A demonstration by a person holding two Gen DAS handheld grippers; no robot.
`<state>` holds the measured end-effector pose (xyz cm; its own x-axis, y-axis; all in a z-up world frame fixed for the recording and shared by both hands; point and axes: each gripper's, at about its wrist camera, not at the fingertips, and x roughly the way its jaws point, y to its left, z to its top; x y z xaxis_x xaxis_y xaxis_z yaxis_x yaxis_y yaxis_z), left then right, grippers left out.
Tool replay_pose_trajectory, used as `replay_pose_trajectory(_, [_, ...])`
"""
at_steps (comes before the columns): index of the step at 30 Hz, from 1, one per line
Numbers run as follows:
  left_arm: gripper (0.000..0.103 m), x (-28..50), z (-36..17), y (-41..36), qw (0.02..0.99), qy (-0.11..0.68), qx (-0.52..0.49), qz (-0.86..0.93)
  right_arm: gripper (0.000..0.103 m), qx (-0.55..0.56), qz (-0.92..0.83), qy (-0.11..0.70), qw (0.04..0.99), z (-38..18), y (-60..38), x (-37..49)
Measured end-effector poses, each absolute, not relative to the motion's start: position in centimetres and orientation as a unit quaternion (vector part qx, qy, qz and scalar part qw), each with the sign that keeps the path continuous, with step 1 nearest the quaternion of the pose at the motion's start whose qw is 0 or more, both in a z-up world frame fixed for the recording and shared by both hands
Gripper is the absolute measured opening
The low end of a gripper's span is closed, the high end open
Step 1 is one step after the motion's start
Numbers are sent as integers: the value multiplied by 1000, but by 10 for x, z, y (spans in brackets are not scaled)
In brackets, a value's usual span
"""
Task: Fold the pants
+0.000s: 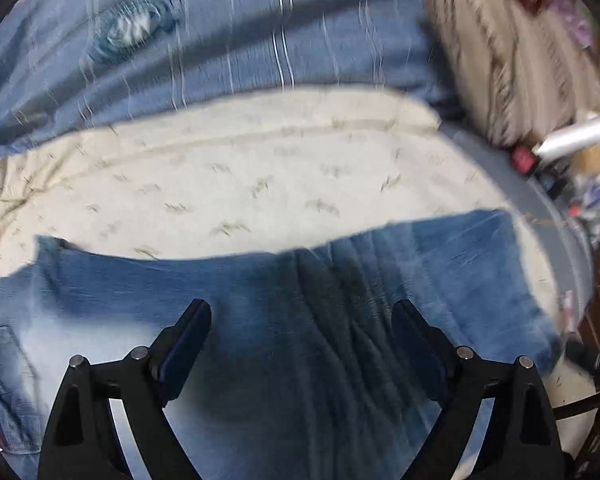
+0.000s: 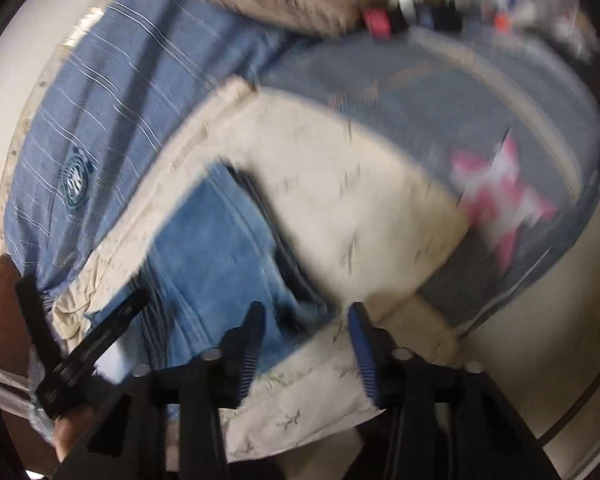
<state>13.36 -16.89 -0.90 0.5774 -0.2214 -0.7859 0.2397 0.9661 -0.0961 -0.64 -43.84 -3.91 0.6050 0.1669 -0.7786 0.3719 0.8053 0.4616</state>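
Blue denim pants [image 1: 284,320] lie on a cream patterned blanket [image 1: 260,176]; a back pocket shows at the lower left. My left gripper [image 1: 302,316] is open and empty just above the pants' middle. In the right wrist view the pants [image 2: 216,256] look folded, with stacked edges on their right side. My right gripper [image 2: 306,320] is open and empty, over the pants' near corner and the blanket [image 2: 340,208]. The left gripper [image 2: 96,332] shows at the lower left, held by a hand. Both views are motion-blurred.
A blue striped sheet [image 1: 220,40] with a round emblem lies beyond the blanket. A beige striped pillow [image 1: 512,60] sits at the far right. Small clutter [image 1: 572,160] lies by it. A grey-blue mat with a pink star [image 2: 500,196] lies right of the blanket.
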Motion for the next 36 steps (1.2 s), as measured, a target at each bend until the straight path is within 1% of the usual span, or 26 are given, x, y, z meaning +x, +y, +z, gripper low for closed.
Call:
replay_pose_trajectory(1, [92,128,-6,-164,893,433,11,-126,50,293,-62,419,857,-24,-436,-6])
replay_pose_trajectory(3, [92,122,-14,-160,887,443,17,-130,54,284,-33,397,872,-6,-429,4])
replay_pose_trajectory(5, [92,125,-34,-161,870,476,30,-126,55,304,61,377,873,6,-414,33])
replay_pose_trajectory(6, [92,126,-45,-160,864,488,38,-120,58,330,108,370,861,6,-409,49])
replay_pose_trajectory(8, [93,119,-46,-166,875,466,63,-115,60,376,176,383,825,-8,-401,94])
replay_pose_trajectory(10, [94,118,-47,-167,875,467,58,-117,61,374,162,401,821,-27,-402,129])
replay_pose_trajectory(11, [94,117,-47,-166,874,468,55,-117,60,375,134,442,804,-49,-407,147])
replay_pose_trajectory(12, [94,117,-47,-166,873,470,54,-118,54,382,83,470,792,-66,-416,154])
replay_pose_trajectory(13, [94,118,-47,-166,872,471,54,-120,43,406,68,462,786,-77,-426,154])
replay_pose_trajectory(14, [95,119,-47,-165,872,472,54,-122,43,424,74,448,784,-78,-431,150])
replay_pose_trajectory(16, [96,119,-48,-166,872,471,52,-122,49,421,71,439,791,-68,-431,140])
replay_pose_trajectory(17, [96,119,-49,-167,873,471,52,-120,59,410,80,423,804,-61,-428,135])
replay_pose_trajectory(18, [96,118,-49,-166,873,470,52,-118,65,382,90,415,821,-55,-424,135])
replay_pose_trajectory(19, [96,119,-48,-166,873,470,54,-118,61,347,82,441,824,-63,-421,141])
replay_pose_trajectory(20, [96,119,-49,-166,873,470,54,-117,52,375,90,446,808,-72,-427,143])
replay_pose_trajectory(21, [96,119,-49,-166,873,471,55,-116,51,413,83,438,794,-75,-437,139])
replay_pose_trajectory(23, [96,118,-49,-166,872,472,56,-115,53,418,68,431,797,-63,-437,131])
replay_pose_trajectory(25, [96,119,-49,-166,872,472,54,-114,54,387,71,416,820,-40,-433,109])
replay_pose_trajectory(28, [96,118,-49,-166,873,472,54,-113,60,394,78,410,819,-28,-431,61])
replay_pose_trajectory(29, [96,118,-49,-167,872,473,52,-111,65,397,74,409,818,-29,-432,47])
replay_pose_trajectory(30, [97,118,-49,-167,872,474,53,-110,66,403,67,414,814,-30,-434,32])
replay_pose_trajectory(33, [97,117,-49,-167,873,472,53,-110,66,446,46,427,785,-50,-444,-5])
replay_pose_trajectory(36, [97,116,-50,-167,873,473,54,-107,66,487,43,442,752,-74,-449,-19])
